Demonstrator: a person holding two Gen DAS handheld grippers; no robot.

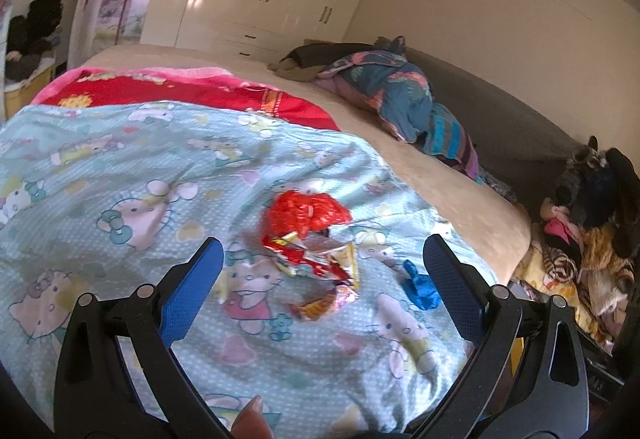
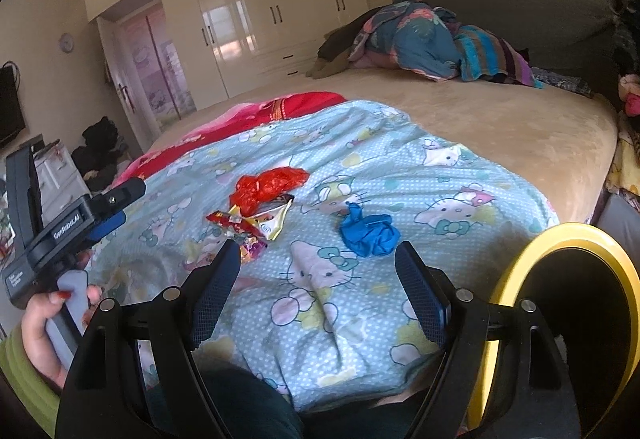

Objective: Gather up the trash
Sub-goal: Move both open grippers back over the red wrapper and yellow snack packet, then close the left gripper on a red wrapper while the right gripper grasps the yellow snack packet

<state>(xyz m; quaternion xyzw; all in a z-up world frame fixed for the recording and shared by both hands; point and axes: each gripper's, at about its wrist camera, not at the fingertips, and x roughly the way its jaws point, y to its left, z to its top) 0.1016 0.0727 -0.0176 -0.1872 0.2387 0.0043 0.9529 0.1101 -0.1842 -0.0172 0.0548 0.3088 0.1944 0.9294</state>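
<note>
Trash lies on a light blue Hello Kitty quilt (image 1: 120,167) on the bed. A crumpled red plastic bag (image 1: 306,213) lies beyond several shiny snack wrappers (image 1: 320,279), and a crumpled blue glove (image 1: 420,289) lies to their right. My left gripper (image 1: 322,255) is open, above the wrappers, which show between its fingers. In the right wrist view the red bag (image 2: 268,187), wrappers (image 2: 256,225) and blue glove (image 2: 370,231) lie ahead of my open, empty right gripper (image 2: 318,255). The left gripper (image 2: 120,203) shows at the left edge.
A yellow-rimmed black bin (image 2: 568,303) stands at the bed's near right. A red blanket (image 2: 280,111) lies beyond the quilt. Piled clothes (image 2: 432,43) sit near the headboard. Stuffed toys (image 1: 588,223) lie beside the bed. Wardrobes (image 2: 260,15) line the far wall.
</note>
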